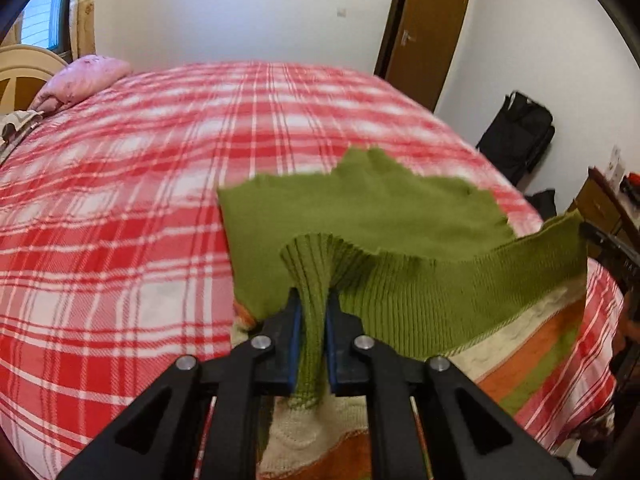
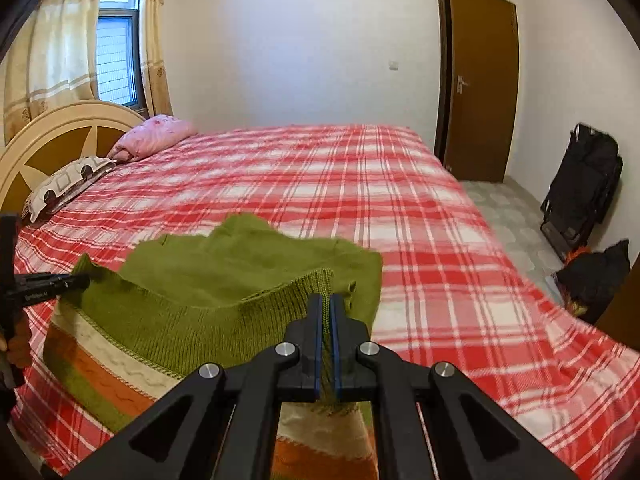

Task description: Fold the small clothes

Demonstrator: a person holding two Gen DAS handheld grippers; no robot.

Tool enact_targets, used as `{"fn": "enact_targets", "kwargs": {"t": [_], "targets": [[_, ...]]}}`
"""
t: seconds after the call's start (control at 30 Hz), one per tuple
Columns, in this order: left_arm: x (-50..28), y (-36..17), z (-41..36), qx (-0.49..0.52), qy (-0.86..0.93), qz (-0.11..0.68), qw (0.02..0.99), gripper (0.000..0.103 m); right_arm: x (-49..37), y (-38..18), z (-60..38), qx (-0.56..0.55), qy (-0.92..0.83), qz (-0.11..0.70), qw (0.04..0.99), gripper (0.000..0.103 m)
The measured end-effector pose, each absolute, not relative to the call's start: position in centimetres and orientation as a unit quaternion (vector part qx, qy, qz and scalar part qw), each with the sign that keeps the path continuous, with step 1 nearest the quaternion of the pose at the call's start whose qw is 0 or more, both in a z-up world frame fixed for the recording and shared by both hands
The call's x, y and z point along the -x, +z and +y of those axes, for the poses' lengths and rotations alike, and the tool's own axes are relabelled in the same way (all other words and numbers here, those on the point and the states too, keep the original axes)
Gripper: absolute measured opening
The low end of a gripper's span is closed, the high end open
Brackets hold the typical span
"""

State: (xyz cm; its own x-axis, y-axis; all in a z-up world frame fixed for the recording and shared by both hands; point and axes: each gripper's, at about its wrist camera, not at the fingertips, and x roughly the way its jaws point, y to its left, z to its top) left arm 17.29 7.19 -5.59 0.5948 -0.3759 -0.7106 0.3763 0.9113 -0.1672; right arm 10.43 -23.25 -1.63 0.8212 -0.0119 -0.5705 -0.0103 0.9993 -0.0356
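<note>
Both grippers, left gripper (image 1: 311, 300) and right gripper (image 2: 326, 304), are showing matte black plastic linkage arms with triangular cutouts, round silver pivot pins at the joints, and blue pads lining the inner faces of black fingers (image 1: 289, 322).

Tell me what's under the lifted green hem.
Under the sweater's lifted green hem lie its cream, orange and green stripes, resting on the red plaid bedspread. The sweater hides whatever lies beneath it.
</note>
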Motion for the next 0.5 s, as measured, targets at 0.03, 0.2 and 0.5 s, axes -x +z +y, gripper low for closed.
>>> {"fn": "enact_targets", "kwargs": {"t": [0.03,0.2,0.5], "targets": [[-17.6,-5.0,7.1,0.002,-0.210,0.392,0.896,0.011,-10.8,-1.2,-23.1,0.027,-0.001,0.295,0.955,0.003],[-20.7,-2.9,7.1,0.018,-0.188,0.373,0.908,0.011,-14.4,0.5,-22.6,0.047,-0.007,0.280,0.959,0.003],[-27.9,-3.6,7.3,0.047,-0.119,0.370,0.920,0.011,-23.8,-1.4,-22.7,0.095,-0.062,0.271,0.956,0.000]]}}
